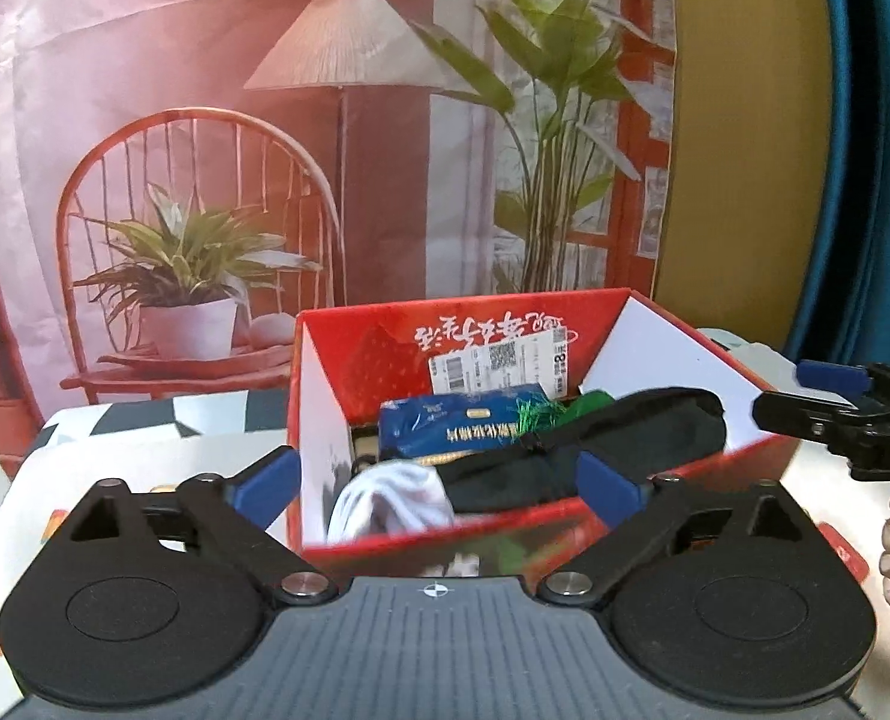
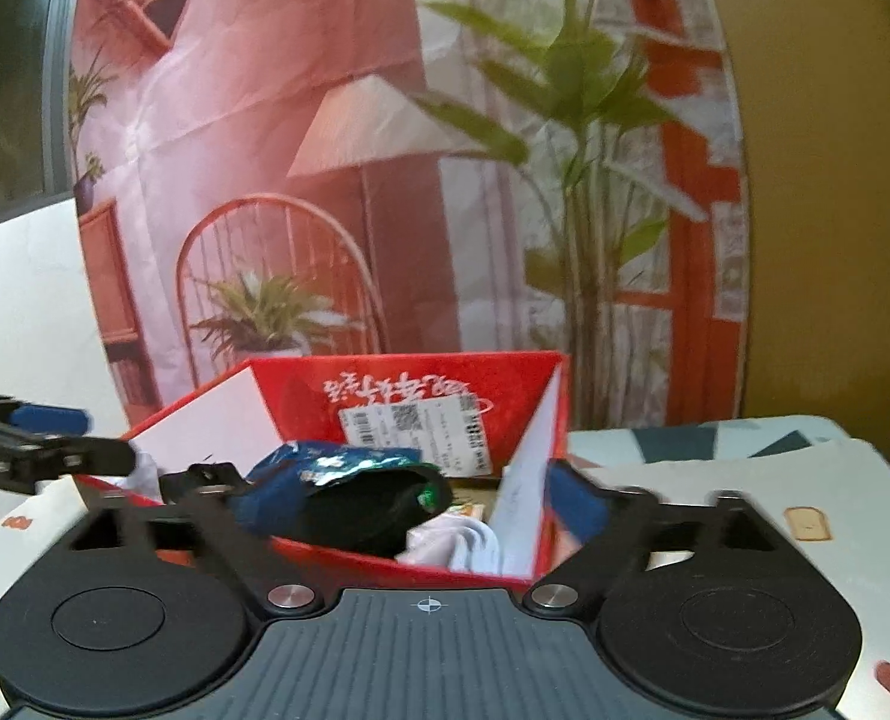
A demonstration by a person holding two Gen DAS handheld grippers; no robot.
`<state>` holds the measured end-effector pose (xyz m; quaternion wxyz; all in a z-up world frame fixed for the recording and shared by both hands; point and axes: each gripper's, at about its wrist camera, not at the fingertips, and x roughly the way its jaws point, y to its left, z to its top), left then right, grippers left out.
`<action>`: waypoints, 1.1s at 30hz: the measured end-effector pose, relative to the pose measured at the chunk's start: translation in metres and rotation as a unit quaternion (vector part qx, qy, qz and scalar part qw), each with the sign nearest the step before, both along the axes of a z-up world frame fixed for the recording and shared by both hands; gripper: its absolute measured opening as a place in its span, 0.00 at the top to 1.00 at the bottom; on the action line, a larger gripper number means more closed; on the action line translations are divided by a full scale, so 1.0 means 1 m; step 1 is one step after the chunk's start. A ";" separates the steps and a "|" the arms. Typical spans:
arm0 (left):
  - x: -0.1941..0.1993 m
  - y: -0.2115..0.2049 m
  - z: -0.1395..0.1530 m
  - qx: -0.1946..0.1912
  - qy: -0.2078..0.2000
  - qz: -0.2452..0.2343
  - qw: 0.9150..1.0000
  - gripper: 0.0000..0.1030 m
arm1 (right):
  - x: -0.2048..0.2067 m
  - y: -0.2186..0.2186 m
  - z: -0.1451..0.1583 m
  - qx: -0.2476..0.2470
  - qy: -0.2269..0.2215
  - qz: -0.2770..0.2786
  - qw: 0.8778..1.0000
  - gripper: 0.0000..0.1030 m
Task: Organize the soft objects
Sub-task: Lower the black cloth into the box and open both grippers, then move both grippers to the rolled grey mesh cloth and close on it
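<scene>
Both grippers, left [image 1: 439, 483] and right [image 2: 397, 501], are tilting downward, jaws spread wide and empty, with the red box [image 1: 385, 546] sitting between them.

The red box [image 1: 565, 324] hides the lower parts of its contents: the blue packet [image 1: 445, 429] and white cloth [image 1: 385, 504] show only partly beneath the black cloth [image 1: 595, 450]. The right wrist view is motion-blurred. The label [image 2: 415, 420] print is illegible.

One red box [image 1: 397, 348] holds one black cloth [image 1: 595, 450], one white cloth [image 1: 391, 504], one blue packet [image 1: 451, 426]. Two grippers flank it.
</scene>
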<state>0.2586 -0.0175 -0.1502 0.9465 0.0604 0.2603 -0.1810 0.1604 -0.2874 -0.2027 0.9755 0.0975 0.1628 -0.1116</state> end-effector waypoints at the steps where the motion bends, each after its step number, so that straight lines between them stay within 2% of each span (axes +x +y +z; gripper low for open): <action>1: -0.005 0.002 -0.001 0.001 0.001 0.001 1.000 0.03 | -0.006 0.001 -0.003 -0.002 -0.005 -0.005 1.000 0.00; 5: -0.022 0.011 -0.010 0.013 0.008 0.018 1.000 0.00 | -0.021 0.000 -0.018 0.015 -0.003 -0.015 1.000 0.00; 10: -0.035 0.021 -0.027 0.014 0.025 0.016 0.999 0.00 | -0.034 -0.003 -0.045 0.042 0.013 -0.035 0.998 0.00; 16: -0.033 0.030 -0.054 -0.004 0.056 0.038 0.998 0.00 | -0.036 0.006 -0.074 0.054 0.037 -0.033 0.997 0.01; 20: -0.031 0.036 -0.068 -0.027 0.069 0.046 0.996 0.04 | -0.034 0.011 -0.086 0.057 0.048 -0.030 0.997 0.06; 25: -0.025 0.040 -0.085 -0.039 0.093 0.048 0.994 0.23 | -0.036 0.009 -0.091 0.074 0.053 -0.029 0.995 0.08; 33: -0.020 0.046 -0.105 -0.063 0.106 0.049 0.991 0.43 | -0.024 0.006 -0.097 0.087 0.088 -0.019 0.992 0.19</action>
